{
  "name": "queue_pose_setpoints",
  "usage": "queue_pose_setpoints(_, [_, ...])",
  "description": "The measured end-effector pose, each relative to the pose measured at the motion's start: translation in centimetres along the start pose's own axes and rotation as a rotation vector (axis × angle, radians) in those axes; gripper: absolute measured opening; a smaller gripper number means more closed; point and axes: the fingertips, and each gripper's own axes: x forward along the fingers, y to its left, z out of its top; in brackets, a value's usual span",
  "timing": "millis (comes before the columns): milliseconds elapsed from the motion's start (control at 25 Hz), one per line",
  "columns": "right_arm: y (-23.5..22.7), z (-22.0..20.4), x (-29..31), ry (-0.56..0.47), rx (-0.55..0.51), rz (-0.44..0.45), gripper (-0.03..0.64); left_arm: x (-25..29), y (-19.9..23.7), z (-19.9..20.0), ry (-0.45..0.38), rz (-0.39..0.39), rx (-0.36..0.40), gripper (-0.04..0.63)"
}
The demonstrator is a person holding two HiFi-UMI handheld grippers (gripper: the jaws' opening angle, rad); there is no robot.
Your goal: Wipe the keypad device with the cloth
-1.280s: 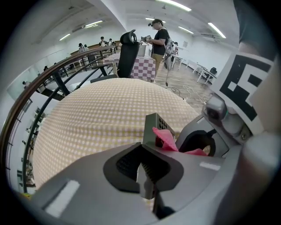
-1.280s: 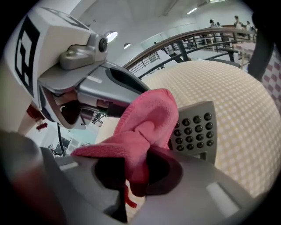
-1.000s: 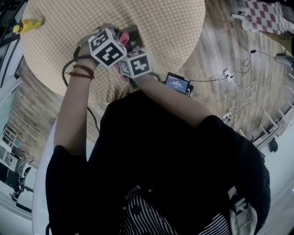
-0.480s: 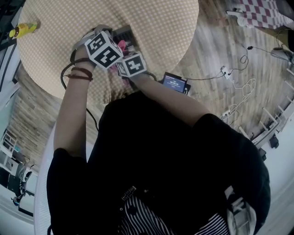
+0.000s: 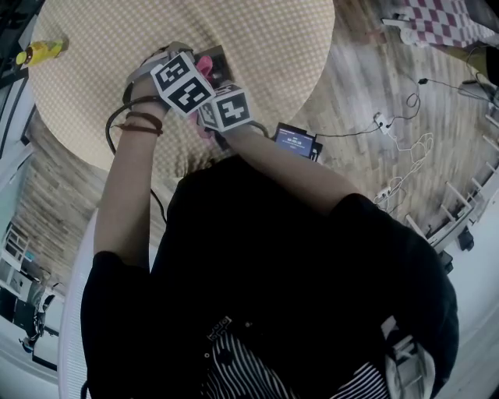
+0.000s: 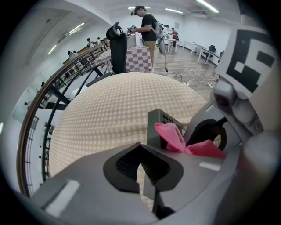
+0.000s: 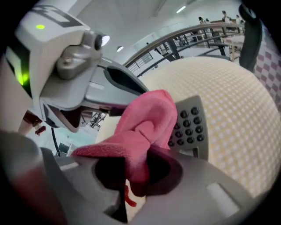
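The right gripper point(image 7: 131, 176) is clamped on a bunched pink cloth point(image 7: 145, 127), which is pressed against the keypad device point(image 7: 191, 123) near the table's point(image 5: 257, 47) near edge. The left gripper point(image 6: 147, 169) has its jaws drawn almost together just beside the device; whether they nip it is unclear.

Round counter point(image 5: 257, 39) with a tan checked cover; wood-plank floor point(image 5: 374, 86) around it, with loose white cables point(image 5: 412, 150) lying on the boards; a table with a red-and-white checked cover point(image 6: 138, 59) beyond the counter, a black chair point(image 6: 117, 41) just beside it; a curved railing point(image 6: 46, 94) along one side; white walls; white ceiling with lit strip lights point(image 6: 174, 10).
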Motion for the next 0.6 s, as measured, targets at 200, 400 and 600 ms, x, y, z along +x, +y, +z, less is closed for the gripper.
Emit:
queue_pose_setpoints(200, [-0.2, 0.5, -0.2, -0.01, -0.028, 0.036, 0.064, 0.2, 0.1, 0.4, -0.025, 0.018, -0.031, -0.003])
queue_pose_setpoints(400, [-1.5, -3.7, 1.4, 0.081, 0.019, 0.03, 0.064, 0.3, 0.4, 0.0, -0.008, 0.049, -0.002, -0.004])
queue_pose_setpoints(600, [-2.3, -5.7, 1.9, 0.153, 0.018, 0.012, 0.064, 0.4, 0.4, 0.0, -0.011, 0.038, -0.011, -0.003])
